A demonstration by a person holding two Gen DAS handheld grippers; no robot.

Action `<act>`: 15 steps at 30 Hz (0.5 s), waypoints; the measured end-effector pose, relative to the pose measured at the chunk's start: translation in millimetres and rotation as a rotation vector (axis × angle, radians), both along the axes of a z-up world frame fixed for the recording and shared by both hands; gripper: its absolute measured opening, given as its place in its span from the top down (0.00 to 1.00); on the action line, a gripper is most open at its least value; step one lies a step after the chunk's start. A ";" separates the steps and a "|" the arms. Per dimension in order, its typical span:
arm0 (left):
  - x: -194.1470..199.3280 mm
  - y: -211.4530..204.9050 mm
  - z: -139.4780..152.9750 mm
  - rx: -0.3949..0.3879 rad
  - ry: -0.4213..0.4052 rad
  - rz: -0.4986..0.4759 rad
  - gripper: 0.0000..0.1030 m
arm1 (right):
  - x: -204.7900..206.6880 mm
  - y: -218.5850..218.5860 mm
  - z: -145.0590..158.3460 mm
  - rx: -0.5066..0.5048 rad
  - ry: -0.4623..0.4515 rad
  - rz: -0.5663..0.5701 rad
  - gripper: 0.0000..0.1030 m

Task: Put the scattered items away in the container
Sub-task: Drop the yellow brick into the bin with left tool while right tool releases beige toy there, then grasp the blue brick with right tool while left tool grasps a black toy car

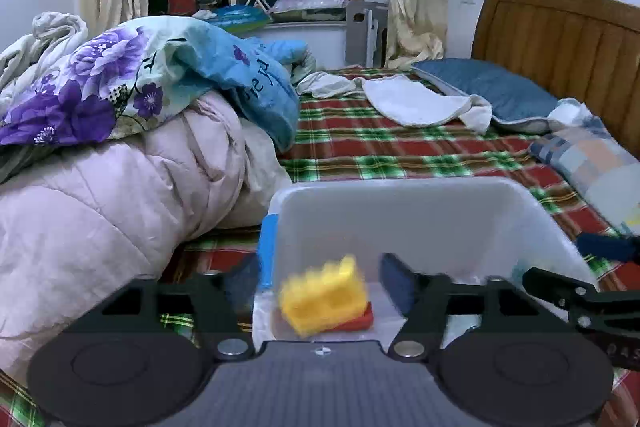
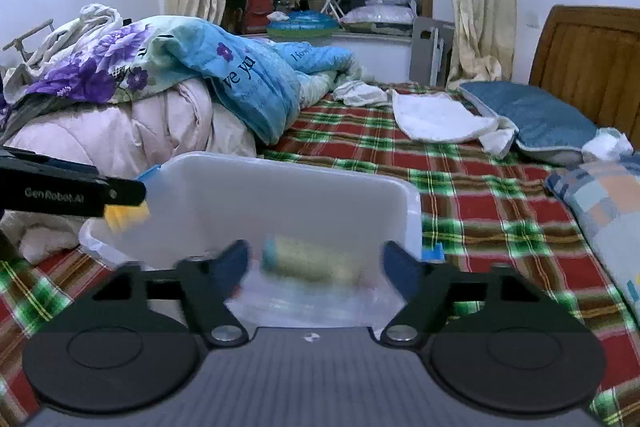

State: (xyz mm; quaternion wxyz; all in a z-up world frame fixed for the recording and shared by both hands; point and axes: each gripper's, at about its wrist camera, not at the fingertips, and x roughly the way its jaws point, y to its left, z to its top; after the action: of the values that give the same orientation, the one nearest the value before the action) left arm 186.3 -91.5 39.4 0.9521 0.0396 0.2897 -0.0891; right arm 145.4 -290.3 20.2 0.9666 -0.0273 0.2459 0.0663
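A translucent white plastic bin (image 1: 400, 211) stands on the plaid bed, and it also shows in the right wrist view (image 2: 280, 195). My left gripper (image 1: 316, 283) is open over the bin. A blurred yellow toy block (image 1: 324, 295) is between its fingers, free of both, above a red block (image 1: 360, 321) in the bin. My right gripper (image 2: 316, 267) is open over the bin. A blurred yellowish cylinder with a blue end (image 2: 308, 259) is between its fingers, touching neither. The left gripper's arm (image 2: 72, 193) shows at the left in the right wrist view.
A pile of quilts (image 1: 120, 147) lies left of the bin. The red and green plaid sheet (image 1: 380, 143) stretches behind it, with a white cloth (image 1: 416, 101), a blue pillow (image 1: 492, 91) and a patterned pillow (image 1: 592, 163). The wooden headboard (image 1: 560, 35) is at the right.
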 end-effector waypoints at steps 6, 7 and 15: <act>-5.3 4.9 -9.1 0.033 0.008 0.005 0.28 | -6.9 2.0 -2.1 -0.038 -0.027 0.001 0.12; -13.2 9.3 -8.5 0.030 -0.006 0.003 0.28 | -14.1 1.3 0.2 -0.036 -0.040 0.003 0.12; -110.8 55.9 -39.4 -0.010 -0.027 -0.024 0.27 | -128.4 3.8 -10.5 0.047 -0.048 0.078 0.09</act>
State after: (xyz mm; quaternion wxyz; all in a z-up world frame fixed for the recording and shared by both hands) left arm 75.5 -35.6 0.1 0.9550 0.0397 0.2760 -0.1013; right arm 17.0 -286.5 9.7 0.9694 -0.0158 0.2196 0.1089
